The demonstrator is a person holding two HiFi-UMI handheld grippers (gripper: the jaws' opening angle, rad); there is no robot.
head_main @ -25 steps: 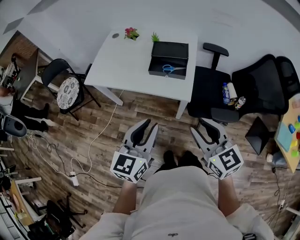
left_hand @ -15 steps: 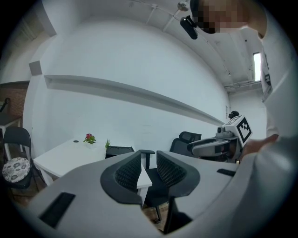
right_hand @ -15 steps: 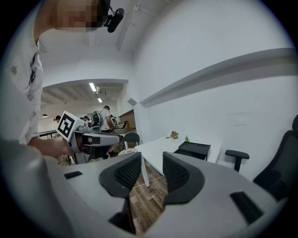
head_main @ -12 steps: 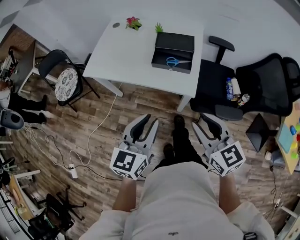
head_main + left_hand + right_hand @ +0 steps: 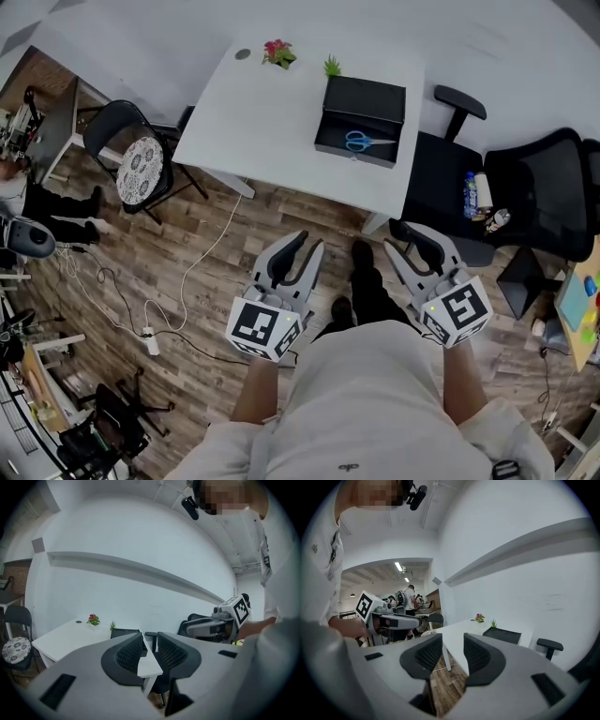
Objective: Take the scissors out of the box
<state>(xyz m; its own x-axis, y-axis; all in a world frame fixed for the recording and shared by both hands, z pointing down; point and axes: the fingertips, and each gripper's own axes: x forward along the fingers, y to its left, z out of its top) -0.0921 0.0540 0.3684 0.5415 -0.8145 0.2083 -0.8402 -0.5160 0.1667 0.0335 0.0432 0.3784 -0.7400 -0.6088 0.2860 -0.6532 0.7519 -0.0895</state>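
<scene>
Blue-handled scissors (image 5: 366,142) lie inside an open black box (image 5: 364,103) on the right part of a white table (image 5: 272,122). Both grippers are held low over the wooden floor, well short of the table. My left gripper (image 5: 305,246) is open with nothing between its jaws, and so is my right gripper (image 5: 412,234). In the left gripper view, the left gripper (image 5: 150,641) points toward the box (image 5: 123,632). From the right gripper view, the right gripper (image 5: 453,644) faces the table (image 5: 459,632), and the box (image 5: 501,634) shows as a dark slab; the scissors are hidden there.
Two small plants (image 5: 278,53) stand at the table's back edge. A black office chair (image 5: 450,178) holding bottles (image 5: 478,192) sits right of the table, another chair (image 5: 548,183) beyond it. A folding chair with a patterned cushion (image 5: 141,173) stands left. A cable and power strip (image 5: 150,342) lie on the floor.
The person has stepped toward the table, which now sits nearer and further right in the head view. Both grippers keep their pose and stay open.
</scene>
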